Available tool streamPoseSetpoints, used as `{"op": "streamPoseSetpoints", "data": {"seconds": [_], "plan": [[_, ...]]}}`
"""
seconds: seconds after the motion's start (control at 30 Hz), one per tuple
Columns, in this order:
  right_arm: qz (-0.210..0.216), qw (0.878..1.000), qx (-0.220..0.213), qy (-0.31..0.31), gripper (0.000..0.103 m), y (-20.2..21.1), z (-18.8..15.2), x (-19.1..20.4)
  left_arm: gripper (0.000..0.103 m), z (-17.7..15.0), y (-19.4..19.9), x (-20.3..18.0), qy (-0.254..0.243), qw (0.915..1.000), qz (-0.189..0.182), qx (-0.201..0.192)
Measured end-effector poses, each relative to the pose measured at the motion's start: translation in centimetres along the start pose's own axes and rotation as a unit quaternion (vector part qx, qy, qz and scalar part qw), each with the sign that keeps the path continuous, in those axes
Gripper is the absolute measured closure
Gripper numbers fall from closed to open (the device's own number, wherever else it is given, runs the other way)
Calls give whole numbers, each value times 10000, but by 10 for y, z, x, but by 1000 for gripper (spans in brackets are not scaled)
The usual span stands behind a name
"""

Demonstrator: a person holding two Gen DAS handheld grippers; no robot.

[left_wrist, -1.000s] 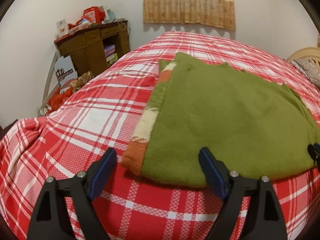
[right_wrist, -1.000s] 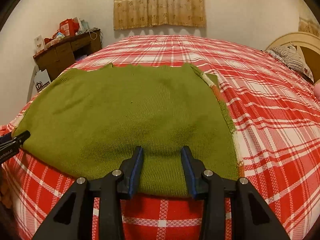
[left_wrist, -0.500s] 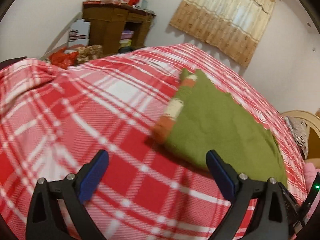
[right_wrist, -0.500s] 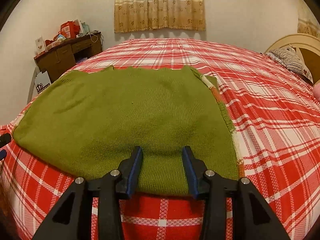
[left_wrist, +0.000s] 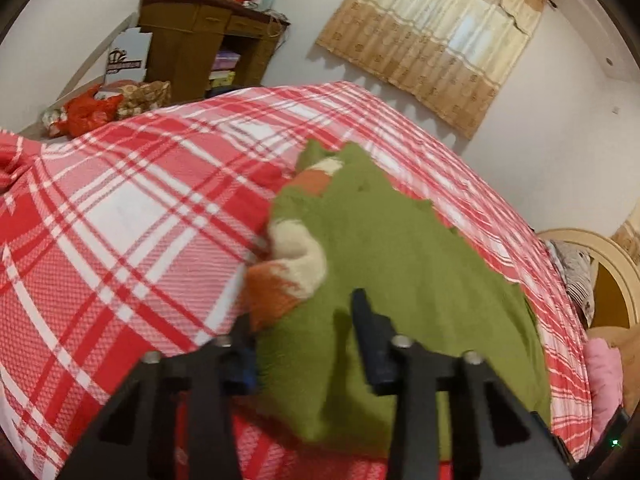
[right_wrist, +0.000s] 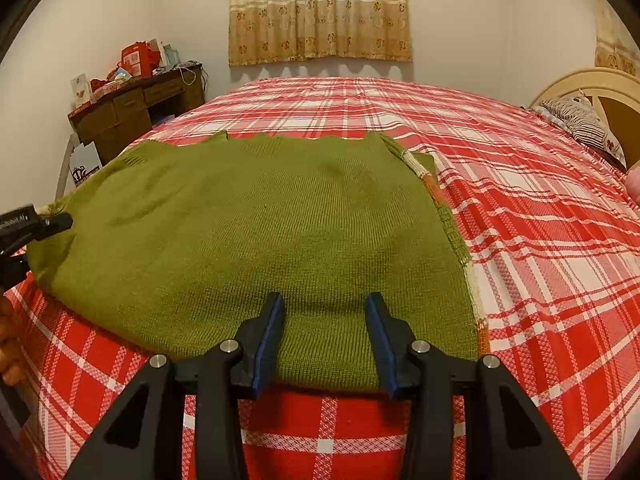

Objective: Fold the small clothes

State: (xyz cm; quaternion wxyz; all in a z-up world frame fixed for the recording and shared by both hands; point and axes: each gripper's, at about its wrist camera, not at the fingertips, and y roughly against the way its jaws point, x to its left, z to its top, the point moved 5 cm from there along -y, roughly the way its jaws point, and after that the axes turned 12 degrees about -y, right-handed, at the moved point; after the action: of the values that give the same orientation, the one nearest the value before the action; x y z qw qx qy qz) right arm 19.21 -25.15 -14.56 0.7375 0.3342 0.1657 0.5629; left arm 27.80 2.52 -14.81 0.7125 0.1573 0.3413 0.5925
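Note:
A green knitted sweater (right_wrist: 256, 240) with orange and cream striped sleeves lies folded on the red plaid bed (right_wrist: 540, 248). In the left wrist view my left gripper (left_wrist: 304, 320) straddles the sweater's near left corner (left_wrist: 400, 264), with the fabric bunched between its fingers; the jaws stand partly closed around it. The left gripper also shows in the right wrist view (right_wrist: 36, 226) at the sweater's left edge. My right gripper (right_wrist: 326, 320) is open, its fingers resting over the sweater's near hem.
A brown wooden desk (right_wrist: 136, 116) with red boxes stands at the far left by the wall. A curtain (right_wrist: 320, 12) hangs behind the bed. A headboard (right_wrist: 600, 92) and striped pillow (right_wrist: 580, 124) are at the right.
My left gripper swung away to the left, then came back onto the sweater's left corner and narrowed around the fabric, which now bunches up. The right gripper has stayed in place.

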Motion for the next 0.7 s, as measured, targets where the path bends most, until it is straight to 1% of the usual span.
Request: {"op": "streamPoseSetpoints", "data": {"seconds": [0.03, 0.13, 0.2, 0.27, 0.3, 0.33, 0.37, 0.43, 0.47, 0.5, 0.57, 0.6, 0.63, 0.67, 0.7], "plan": [[-46, 10000, 22, 43, 59, 1, 2, 3, 68, -2, 1, 2, -15, 10000, 20, -16], [441, 9988, -177, -151, 59, 21, 13, 21, 67, -6, 4, 5, -31, 10000, -4, -62], [751, 9969, -238, 19, 59, 30, 17, 49, 65, -6, 3, 6, 52, 10000, 11, -54], [1051, 9939, -95, 315, 59, 28, 12, 77, 62, -4, 2, 4, 16, 10000, 76, -40], [1175, 9923, -7, 393, 60, 24, 9, 87, 57, -2, 0, 2, -23, 10000, 70, -32], [1221, 9916, 60, 434, 60, 20, 5, 93, 53, -1, 0, 0, -57, 10000, 52, -27], [1218, 9913, 205, 458, 60, 10, -3, 97, 52, 0, 0, -1, -67, 10000, 46, -27], [1240, 9905, 524, 285, 59, -10, -19, 94, 50, 0, 0, -1, -72, 10000, 32, -34], [1363, 9897, 384, 205, 59, -8, -19, 90, 50, 1, -1, -1, -65, 10000, 36, -32], [1429, 9888, 404, 141, 59, -7, -18, 88, 50, 1, -1, 0, -55, 10000, 35, -39], [1563, 9867, 438, 4, 59, -10, -18, 83, 52, 3, -2, -2, -54, 9999, 79, -47], [1605, 9862, 416, -24, 59, -11, -18, 82, 56, 4, -3, -3, -78, 9999, 144, -35], [1646, 9855, 396, -55, 59, -12, -19, 81, 69, 6, -3, -4, -109, 9996, 246, -37], [1655, 9854, 384, -58, 59, -12, -19, 81, 76, 9, -4, -4, -125, 9995, 283, -39], [1652, 9855, 375, -49, 59, -13, -18, 84, 78, 10, -4, -6, -140, 9996, 247, -39]]}}
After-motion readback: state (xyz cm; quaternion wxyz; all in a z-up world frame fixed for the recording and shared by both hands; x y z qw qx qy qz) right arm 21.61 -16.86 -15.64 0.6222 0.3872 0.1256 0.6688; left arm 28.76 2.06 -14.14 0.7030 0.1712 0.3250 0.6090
